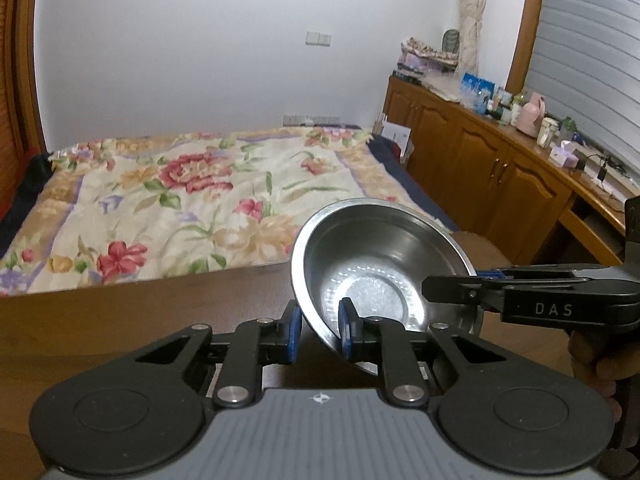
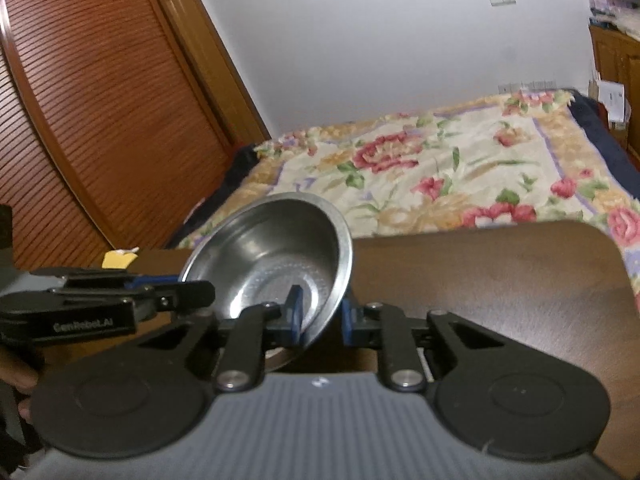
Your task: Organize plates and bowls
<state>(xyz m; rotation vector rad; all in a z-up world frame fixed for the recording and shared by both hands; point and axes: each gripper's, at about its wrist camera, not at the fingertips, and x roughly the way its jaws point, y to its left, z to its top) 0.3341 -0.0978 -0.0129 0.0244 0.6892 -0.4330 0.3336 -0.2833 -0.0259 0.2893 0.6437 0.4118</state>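
Left gripper (image 1: 318,334): narrow, blue pads clamped across the near rim of the steel bowl (image 1: 376,276)
Steel bowl: held tilted above the dark worktop (image 2: 500,280), between both grippers, mouth toward the cameras
Right gripper (image 2: 318,318): narrow, clamped on the opposite rim wall
Handling: judged light, rigid, unbreakable; polished metal likely slippery
Grip point: the thin flared rim, one pad inside, one outside
Caution: smooth wall may pivot between pads
Background: floral bed (image 1: 180,200) beyond the worktop
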